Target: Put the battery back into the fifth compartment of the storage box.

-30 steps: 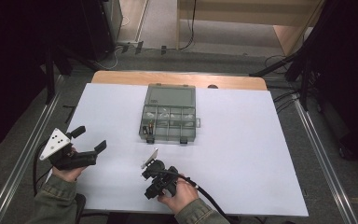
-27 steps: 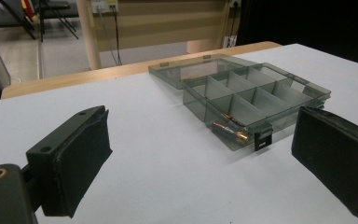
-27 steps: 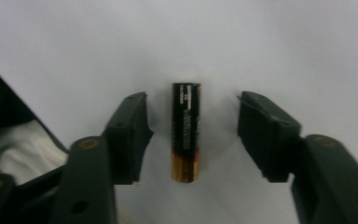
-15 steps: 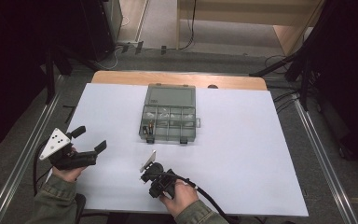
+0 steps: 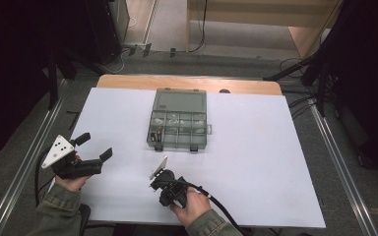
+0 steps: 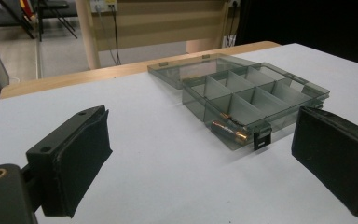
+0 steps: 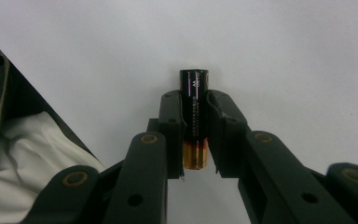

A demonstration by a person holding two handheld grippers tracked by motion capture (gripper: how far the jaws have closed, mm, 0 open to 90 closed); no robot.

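A clear grey compartment box (image 5: pixel 178 119) lies open in the middle of the white table, its lid flat behind it. A battery (image 6: pixel 230 131) lies in its near left compartment. My right gripper (image 7: pixel 194 100) is shut on a black and copper battery (image 7: pixel 194 109), held lengthwise just over the table top. In the high view that right gripper (image 5: pixel 170 189) is near the front edge, below the box. My left gripper (image 5: pixel 96 146) hovers at the table's left, open. Its pads (image 6: pixel 74 163) stand wide apart and aim at the box (image 6: pixel 256 93).
The white table (image 5: pixel 256 162) has a wooden strip (image 5: pixel 187 82) along its far edge. Metal rails (image 5: pixel 339 162) run beside the table on both sides. A sleeve and white cloth (image 7: pixel 23 140) lie close on the left in the right gripper view.
The right hand has drawn slightly back toward the front edge and turned its gripper. The left gripper and the box have not moved.
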